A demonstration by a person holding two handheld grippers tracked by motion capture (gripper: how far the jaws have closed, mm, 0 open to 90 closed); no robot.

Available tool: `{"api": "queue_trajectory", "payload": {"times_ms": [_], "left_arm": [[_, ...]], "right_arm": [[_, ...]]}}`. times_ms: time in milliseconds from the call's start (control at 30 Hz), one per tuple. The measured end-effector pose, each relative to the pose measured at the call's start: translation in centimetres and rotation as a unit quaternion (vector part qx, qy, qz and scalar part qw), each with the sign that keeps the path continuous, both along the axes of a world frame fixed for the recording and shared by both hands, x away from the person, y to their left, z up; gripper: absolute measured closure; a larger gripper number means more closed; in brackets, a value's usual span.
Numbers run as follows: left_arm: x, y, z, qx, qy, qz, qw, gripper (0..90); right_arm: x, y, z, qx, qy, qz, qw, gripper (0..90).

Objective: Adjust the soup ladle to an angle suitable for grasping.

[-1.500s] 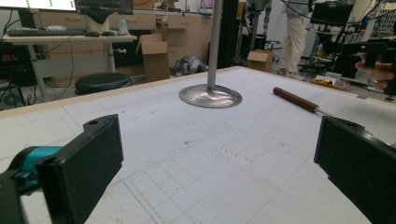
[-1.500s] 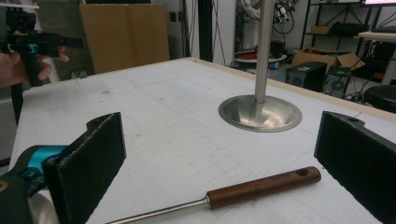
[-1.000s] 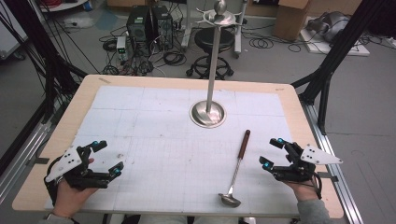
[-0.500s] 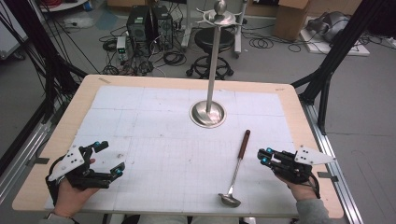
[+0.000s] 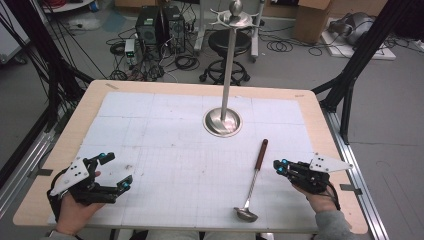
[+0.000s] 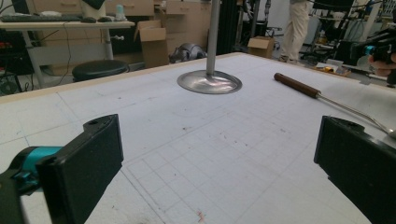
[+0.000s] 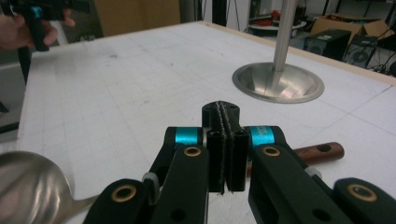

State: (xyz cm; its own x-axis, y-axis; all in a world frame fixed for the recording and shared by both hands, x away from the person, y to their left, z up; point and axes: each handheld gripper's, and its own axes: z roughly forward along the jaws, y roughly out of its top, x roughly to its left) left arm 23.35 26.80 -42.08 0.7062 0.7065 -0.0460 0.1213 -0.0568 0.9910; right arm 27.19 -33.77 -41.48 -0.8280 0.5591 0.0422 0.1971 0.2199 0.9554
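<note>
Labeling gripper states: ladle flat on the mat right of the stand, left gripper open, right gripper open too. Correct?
One error: the right gripper is shut, not open. The right gripper view shows its jaws pressed together with nothing between them. The rest holds: the ladle lies flat on the mat, right of the stand, and the left gripper is open.

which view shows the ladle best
The high view: the whole ladle lies on the mat, from brown handle to bowl. The left gripper view shows its handle and shaft, with the bowl cut off behind a jaw. The right gripper view shows its bowl and handle end, its middle hidden by the gripper.
</note>
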Motion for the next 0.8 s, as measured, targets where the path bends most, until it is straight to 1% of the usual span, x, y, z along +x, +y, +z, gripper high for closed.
{"api": "queue_trajectory", "payload": {"times_ms": [133,200,267,400,433,567,633,700,733,800], "left_arm": [[-0.1,0.1,0.0,-0.004,0.002,0.002,1.0,1.8],[-0.1,0.1,0.0,-0.002,0.002,0.002,1.0,1.8],[-0.1,0.2,-0.1,0.0,0.003,0.002,1.0,1.8],[-0.2,0.2,-0.2,0.004,0.003,0.002,1.0,1.8],[-0.2,0.1,-0.2,0.002,0.004,0.002,1.0,1.8],[-0.4,0.2,-0.2,0.004,0.003,0.004,1.0,1.8],[-0.4,0.3,-0.2,0.003,0.004,0.005,1.0,1.7],[-0.5,0.4,-0.2,0.002,0.005,0.006,1.0,1.8],[-0.5,0.4,-0.2,0.003,0.006,0.008,0.9999,1.8],[-0.6,0.5,-0.2,-0.001,0.006,0.01,0.9999,1.8]], "right_arm": [[0.8,0.1,-0.6,-0.021,0.011,-0.005,0.9997,89.5],[1.0,0.1,-0.8,-0.024,0.011,-0.006,0.9996,89.5],[1.4,0.2,-1.1,-0.039,0.015,-0.011,0.9991,89.5],[1.7,0.1,-1.3,-0.039,0.018,-0.017,0.999,89.5],[1.8,0.1,-1.4,-0.038,0.024,-0.017,0.9988,89.5],[2.4,0.1,-2.0,-0.05,0.042,-0.024,0.9976,89.5],[2.6,0.1,-2.1,-0.051,0.042,-0.025,0.9975,89.5],[2.8,0.2,-2.3,-0.051,0.049,-0.027,0.9971,89.5],[3.0,0.2,-2.4,-0.052,0.056,-0.029,0.9967,89.5],[3.3,0.1,-2.6,-0.048,0.071,-0.031,0.9958,89.5]]}}
